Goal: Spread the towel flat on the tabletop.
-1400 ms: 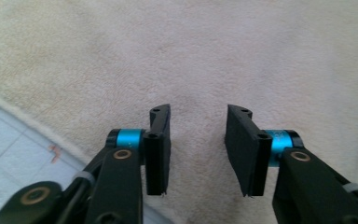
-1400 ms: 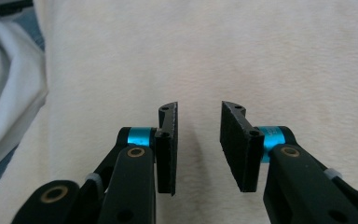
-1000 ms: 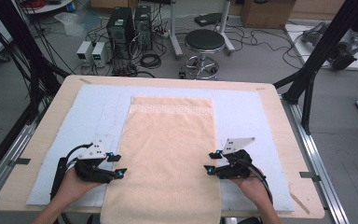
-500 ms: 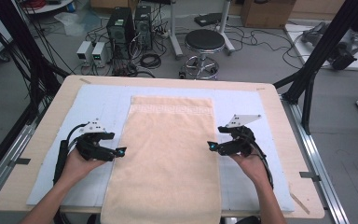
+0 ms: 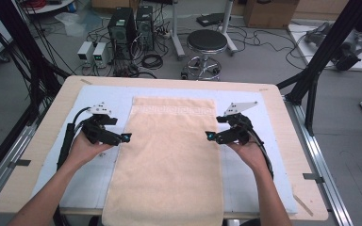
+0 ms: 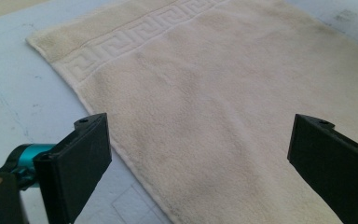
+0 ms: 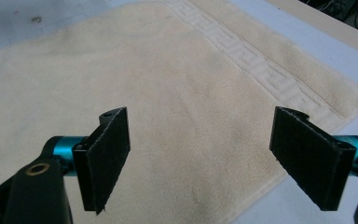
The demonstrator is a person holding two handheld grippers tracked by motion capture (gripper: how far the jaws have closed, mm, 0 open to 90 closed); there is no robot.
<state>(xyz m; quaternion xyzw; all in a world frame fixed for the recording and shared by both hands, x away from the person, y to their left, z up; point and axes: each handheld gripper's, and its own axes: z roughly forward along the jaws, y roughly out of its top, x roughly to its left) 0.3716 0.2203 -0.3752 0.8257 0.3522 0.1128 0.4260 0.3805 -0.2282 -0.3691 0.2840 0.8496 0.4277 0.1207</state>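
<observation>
A cream towel [image 5: 169, 160] with a key-pattern band at its far end lies flat on a pale blue mat [image 5: 245, 169], and its near end hangs over the table's front edge. My left gripper [image 5: 125, 137] hovers at the towel's left edge, jaws pointing inward. In the left gripper view the towel [image 6: 223, 93] lies below my left gripper [image 6: 203, 121]. My right gripper [image 5: 209, 135] mirrors it at the right edge, and its own view shows my right gripper [image 7: 203, 112] over the towel [image 7: 168, 79]. Both pairs of jaws have just been opening and hold nothing.
The mat covers a wooden table [image 5: 37, 155]. On the floor beyond the table stand a round stool [image 5: 207, 42], computer towers [image 5: 132, 23] and loose cables. Black frame posts [image 5: 320, 56] rise at the table's right, with more at its left.
Both hands have moved away from the front edge along the towel's sides and lifted a little. Both pairs of jaws stand wider apart. The towel lies as before.
</observation>
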